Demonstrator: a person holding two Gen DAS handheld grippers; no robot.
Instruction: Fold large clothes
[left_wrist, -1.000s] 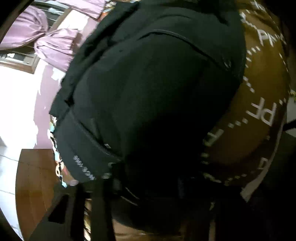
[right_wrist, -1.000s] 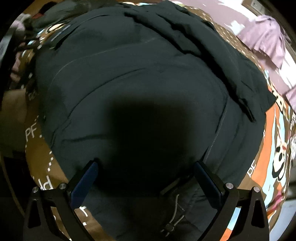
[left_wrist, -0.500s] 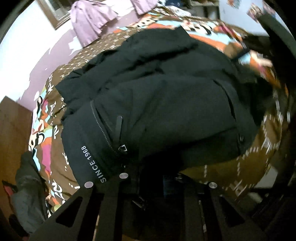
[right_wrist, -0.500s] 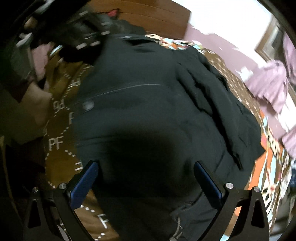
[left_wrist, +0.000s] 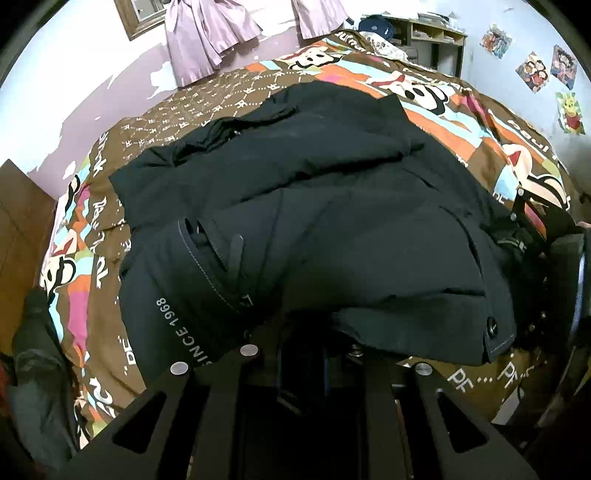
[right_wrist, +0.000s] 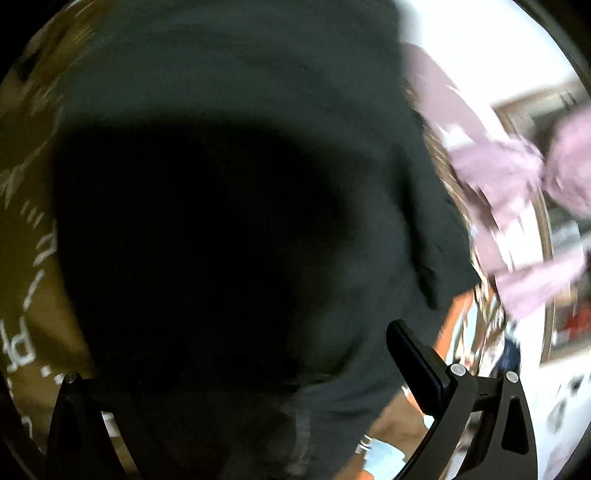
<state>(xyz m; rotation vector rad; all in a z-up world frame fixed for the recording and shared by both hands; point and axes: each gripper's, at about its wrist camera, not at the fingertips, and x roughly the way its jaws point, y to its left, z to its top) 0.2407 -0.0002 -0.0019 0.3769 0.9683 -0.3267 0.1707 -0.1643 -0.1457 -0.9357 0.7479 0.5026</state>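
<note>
Left tongs (left_wrist: 303, 354): fingers drawn close together at bottom centre of left view, w/ hem of jacket (left_wrist: 314, 221) draped over the tips; tips hidden under the cloth, so a pinch on it cannot be confirmed.

Jacket orientation: long axis runs from the left tongs away toward the far wall; hem nearest, collar/shoulder end farthest.

Jacket appearance: black, bulky, rumpled, partly folded over itself. Near left edge carries white print "SINCE 1968" (left_wrist: 183, 332) next to a zipper (left_wrist: 207, 266) w/ grey stitching. Near right corner has a snap button (left_wrist: 491, 326). Far part shows heaped folds.

Jacket location: on bed (left_wrist: 147, 140), over a brown cartoon-print cover; cover shows on both sides and beyond.

Right tongs (right_wrist: 236, 376): spread wide; right finger (right_wrist: 413, 362) clear, left one lost in shadow. Right view blurred; jacket (right_wrist: 236, 110) fills it directly ahead of and between the fingers.

Far: lilac curtains (left_wrist: 210, 29) on the wall.
</note>
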